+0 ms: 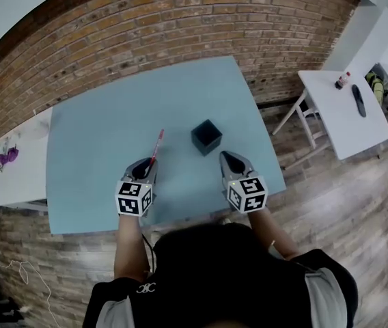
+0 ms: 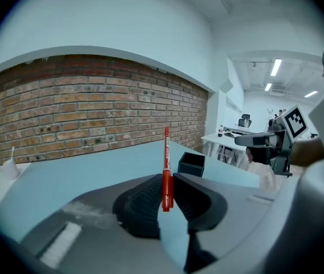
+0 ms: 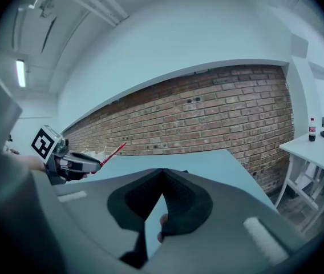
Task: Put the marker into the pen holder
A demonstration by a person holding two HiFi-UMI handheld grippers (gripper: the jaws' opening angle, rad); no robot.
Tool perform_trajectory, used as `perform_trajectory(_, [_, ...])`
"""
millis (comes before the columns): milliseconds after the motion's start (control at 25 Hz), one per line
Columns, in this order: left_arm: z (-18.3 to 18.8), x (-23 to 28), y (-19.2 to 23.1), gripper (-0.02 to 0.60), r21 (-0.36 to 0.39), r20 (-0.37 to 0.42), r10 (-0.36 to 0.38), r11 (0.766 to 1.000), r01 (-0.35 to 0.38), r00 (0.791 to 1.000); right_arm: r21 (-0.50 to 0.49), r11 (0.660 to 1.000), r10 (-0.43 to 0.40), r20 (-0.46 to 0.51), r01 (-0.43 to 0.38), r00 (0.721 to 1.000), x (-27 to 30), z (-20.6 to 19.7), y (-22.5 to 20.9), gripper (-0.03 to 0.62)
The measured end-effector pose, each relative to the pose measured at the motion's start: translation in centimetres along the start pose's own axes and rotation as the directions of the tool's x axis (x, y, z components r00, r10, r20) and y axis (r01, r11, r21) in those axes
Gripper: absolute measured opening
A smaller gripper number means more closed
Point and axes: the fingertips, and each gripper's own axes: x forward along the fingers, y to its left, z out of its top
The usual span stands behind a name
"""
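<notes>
A red marker (image 1: 156,145) is clamped by its lower end in my left gripper (image 1: 147,165) and sticks out forward over the blue table (image 1: 105,135). In the left gripper view the marker (image 2: 166,167) stands upright between the two dark pads of that gripper (image 2: 166,192). The black square pen holder (image 1: 206,137) stands on the table, ahead and to the right of the marker's tip, and shows beyond the jaws as a pen holder (image 2: 191,163) with an open top. My right gripper (image 1: 231,160) hovers right of the holder, its jaws (image 3: 162,173) shut on nothing.
A white side table (image 1: 341,111) at the right carries a small bottle (image 1: 343,80) and a dark flat object (image 1: 359,101). A white surface (image 1: 9,166) at the left holds purple flowers (image 1: 7,157). A brick wall (image 1: 180,12) runs behind the blue table.
</notes>
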Motion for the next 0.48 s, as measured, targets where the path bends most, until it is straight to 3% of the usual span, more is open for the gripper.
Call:
perform_trajectory(200, [-0.1, 2.0, -4.3, 0.069, 0.029, -0.101, 0.074, 0.997, -0.072, 0.992, 0.02, 0.998, 0.054, -0.037, -0.053, 0.998, -2.2, -0.6, -4.5, 0.003])
perform_trajectory(480, [0.0, 4.2, -5.8, 0.069, 0.169, -0.259, 0.146, 0.98, -0.104, 0.955, 0.05, 0.996, 0.07, -0.03, -0.069, 0.997, -2.9, -0.6, -8.4, 0.003])
